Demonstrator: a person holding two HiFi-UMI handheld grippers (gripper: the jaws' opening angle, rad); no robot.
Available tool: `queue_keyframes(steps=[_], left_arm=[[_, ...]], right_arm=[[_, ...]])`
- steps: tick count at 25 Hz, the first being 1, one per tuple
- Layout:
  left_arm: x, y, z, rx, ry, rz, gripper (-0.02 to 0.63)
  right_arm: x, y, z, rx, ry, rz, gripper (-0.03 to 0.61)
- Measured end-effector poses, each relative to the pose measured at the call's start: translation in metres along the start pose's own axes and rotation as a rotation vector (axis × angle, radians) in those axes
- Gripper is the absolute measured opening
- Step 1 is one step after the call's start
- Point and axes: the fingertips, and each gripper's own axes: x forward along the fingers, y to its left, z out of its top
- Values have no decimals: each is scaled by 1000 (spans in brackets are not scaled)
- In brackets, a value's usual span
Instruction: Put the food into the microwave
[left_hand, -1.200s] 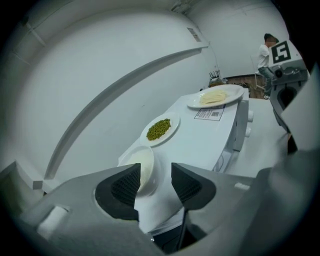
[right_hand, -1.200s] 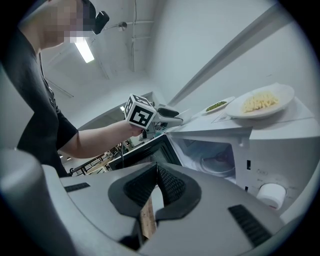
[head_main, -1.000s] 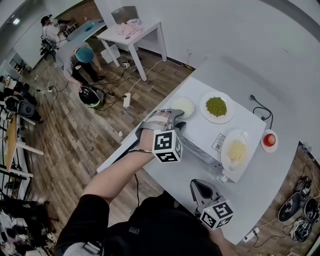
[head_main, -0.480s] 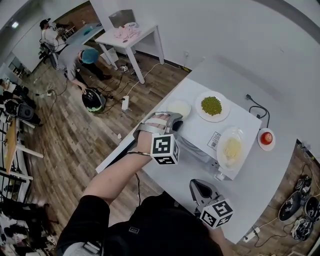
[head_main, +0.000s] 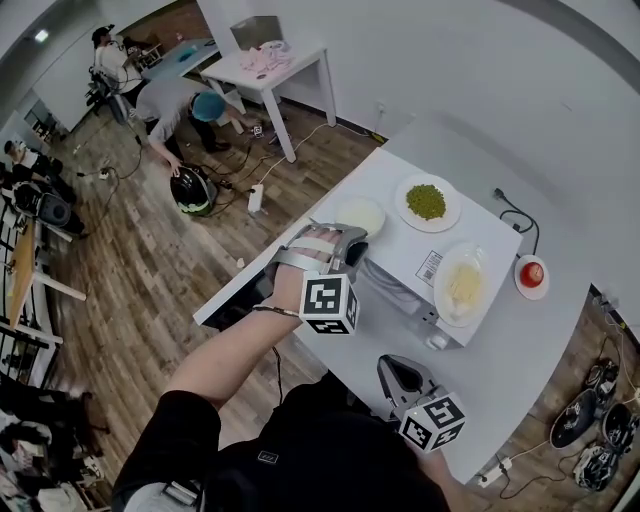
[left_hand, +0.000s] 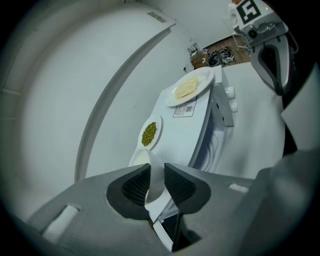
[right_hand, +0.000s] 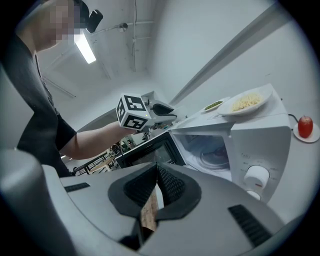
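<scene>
A white microwave (head_main: 415, 275) stands on the white table (head_main: 520, 350). On its top sit a plate of noodles (head_main: 460, 285) and a plate of green peas (head_main: 427, 202). My left gripper (head_main: 345, 250) is shut on the free edge of the microwave door (left_hand: 156, 195), which stands swung open. The white door edge runs between the pads (left_hand: 135, 184). Through the opening the empty cavity and its glass turntable (right_hand: 215, 157) show. My right gripper (head_main: 400, 375) hovers near the table's front, shut on nothing, its tips (right_hand: 156, 172) touching.
A red apple on a small plate (head_main: 532, 273) lies right of the microwave. A white dish (head_main: 361, 216) sits at the microwave's far left corner. A black cable (head_main: 515, 215) runs behind. People work on the wooden floor (head_main: 150, 260) far left, near a white side table (head_main: 270, 65).
My left gripper has drawn a little away from the microwave body, taking the door edge with it, so the door stands wider. The right gripper has barely shifted.
</scene>
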Motion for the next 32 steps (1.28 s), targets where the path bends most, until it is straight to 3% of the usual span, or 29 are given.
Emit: queue_keyframes(steps=[12,22,27,32], left_arm=[[-73,-40,6,16,-26,30,92],[-100,-85,-21,85,-84,12,92],[-95,-118,-27,188,-128,2,92],[-68,-153,-24,177,-199,-30,92]], right_arm=[[-4,22,-12,-13,31,58,15],[35,21,0,36,-34,-20,15],[40,28,-17,64,-33,-73,15],[37,26,-61,106,4,-136,15]])
